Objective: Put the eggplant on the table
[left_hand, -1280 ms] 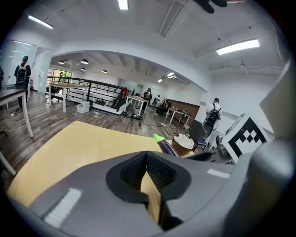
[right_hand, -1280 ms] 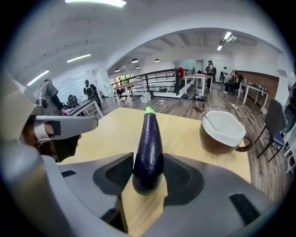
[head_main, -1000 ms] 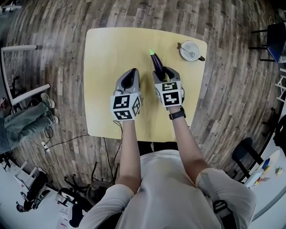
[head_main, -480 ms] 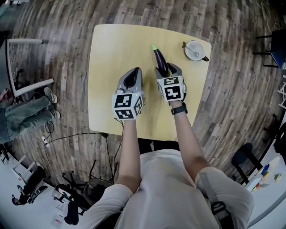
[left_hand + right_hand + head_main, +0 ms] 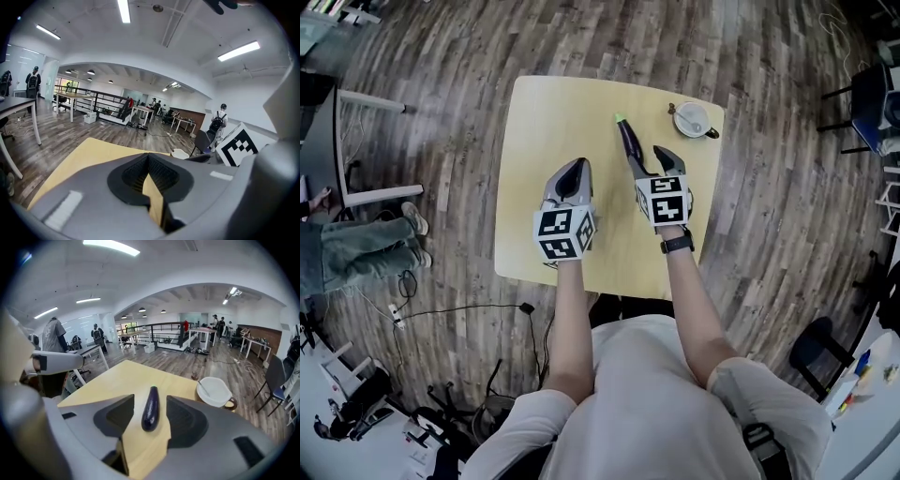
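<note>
A dark purple eggplant (image 5: 630, 142) with a green stem lies flat on the yellow table (image 5: 553, 112), stem pointing away from me. My right gripper (image 5: 652, 161) hovers at its near end. Its jaws are open and have just been opening. In the right gripper view the eggplant (image 5: 150, 408) lies on the tabletop in line with the gap between the jaws, touched by neither. My left gripper (image 5: 572, 173) hangs over the table to the left of the eggplant. Its fingertips meet, with nothing in them (image 5: 148, 157).
A white cup with a spoon (image 5: 693, 119) stands at the table's far right corner, also in the right gripper view (image 5: 213, 391). A seated person's legs (image 5: 356, 248) are left of the table. Dark chairs (image 5: 872, 94) stand at the right. Cables lie on the wooden floor.
Both grippers have risen above the table. The right jaws have spread wider around the eggplant's near end; the eggplant stays lying on the table.
</note>
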Tool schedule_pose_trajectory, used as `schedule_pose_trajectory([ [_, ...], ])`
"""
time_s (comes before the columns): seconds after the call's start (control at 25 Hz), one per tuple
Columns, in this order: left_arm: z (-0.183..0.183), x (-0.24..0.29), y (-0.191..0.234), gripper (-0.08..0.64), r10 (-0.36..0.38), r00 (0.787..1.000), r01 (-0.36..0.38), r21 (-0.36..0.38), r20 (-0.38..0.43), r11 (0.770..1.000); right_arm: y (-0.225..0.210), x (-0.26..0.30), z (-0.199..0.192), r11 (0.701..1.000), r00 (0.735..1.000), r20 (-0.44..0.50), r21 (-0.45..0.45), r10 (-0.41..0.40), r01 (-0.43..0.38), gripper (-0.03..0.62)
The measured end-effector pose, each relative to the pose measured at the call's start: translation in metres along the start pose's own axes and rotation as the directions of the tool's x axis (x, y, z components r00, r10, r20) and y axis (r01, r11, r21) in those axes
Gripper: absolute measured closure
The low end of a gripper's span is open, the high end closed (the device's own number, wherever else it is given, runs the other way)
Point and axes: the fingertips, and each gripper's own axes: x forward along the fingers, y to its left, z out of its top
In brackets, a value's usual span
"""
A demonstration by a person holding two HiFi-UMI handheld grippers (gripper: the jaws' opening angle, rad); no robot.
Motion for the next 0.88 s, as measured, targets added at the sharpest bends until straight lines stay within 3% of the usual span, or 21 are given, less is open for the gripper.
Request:
schedule_pose_trajectory([
  [0.24, 0.017, -0.033, -0.011, 0.549, 0.003, 0.999, -0.004, 0.039, 0.033, 0.999, 0.007, -0.052, 0.019, 0.999, 0.995, 0.092, 0.012, -0.038, 0.037, 0.394],
  [0.52, 0.05, -0.075, -0.019, 0.549, -0.007, 0.993, 0.001, 0.05, 0.118, 0.999, 0.016, -0.115, 0.04, 0.995, 0.968, 0.229, 0.036, -0.098, 0.092, 0.467],
  [0.76, 0.067, -0.107, -0.035, 0.549, -0.04, 0.986, 0.026, 0.088, 0.16, 0.996, 0.027, -0.164, 0.043, 0.995, 0.953, 0.292, 0.074, -0.085, 0.066, 0.514],
  [0.88, 0.074, -0.121, -0.043, 0.549, -0.054, 0.983, 0.035, 0.11, 0.174, 0.993, 0.026, -0.187, 0.047, 0.994, 0.941, 0.321, 0.066, -0.109, 0.092, 0.526],
])
